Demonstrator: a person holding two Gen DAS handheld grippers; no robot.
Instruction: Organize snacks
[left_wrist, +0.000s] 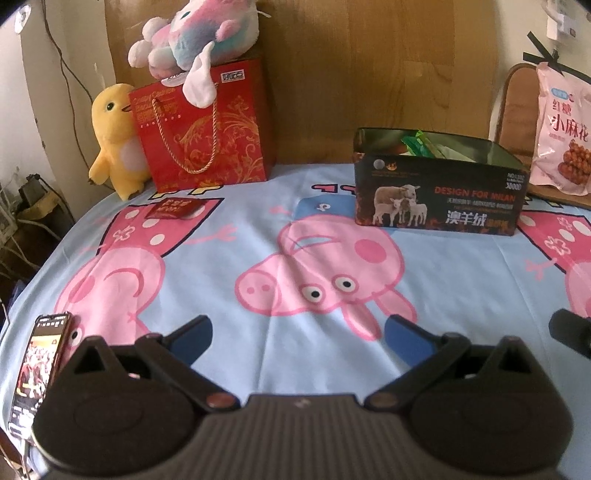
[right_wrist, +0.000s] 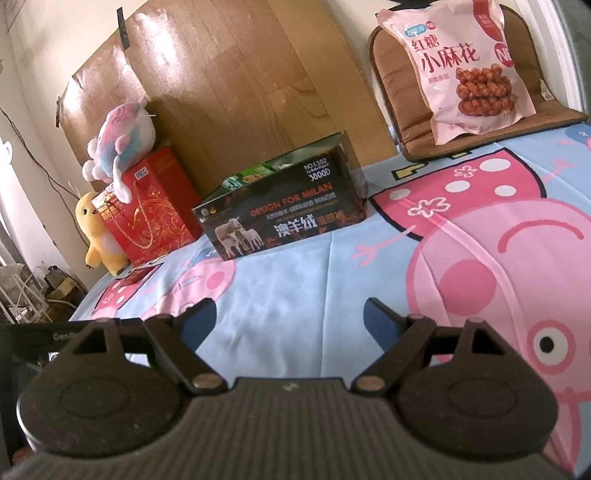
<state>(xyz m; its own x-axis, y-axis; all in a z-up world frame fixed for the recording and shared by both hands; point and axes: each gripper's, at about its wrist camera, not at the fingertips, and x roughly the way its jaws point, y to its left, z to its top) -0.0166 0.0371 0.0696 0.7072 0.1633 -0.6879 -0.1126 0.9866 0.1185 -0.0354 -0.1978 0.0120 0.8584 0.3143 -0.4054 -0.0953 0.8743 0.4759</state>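
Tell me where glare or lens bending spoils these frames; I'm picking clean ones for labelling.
Right wrist view: window glare washes out the wooden board, and the black box leans with the tilted horizon. Left wrist view: the bed sheet bows at the edges, the pink snack bag is slightly washed out, and corners vignette dark.

Right gripper (right_wrist: 290, 319) at 6 o'clock, jaws wide apart, nothing between, over cartoon-pig sheet (right_wrist: 295, 266). Open black box (right_wrist: 280, 218) at centre, green packets (right_wrist: 251, 175) inside. Pink snack bag (right_wrist: 465, 66) on brown cushion (right_wrist: 391, 92) at 1 o'clock. Red gift bag (right_wrist: 151, 210), plush toys at 9 o'clock.
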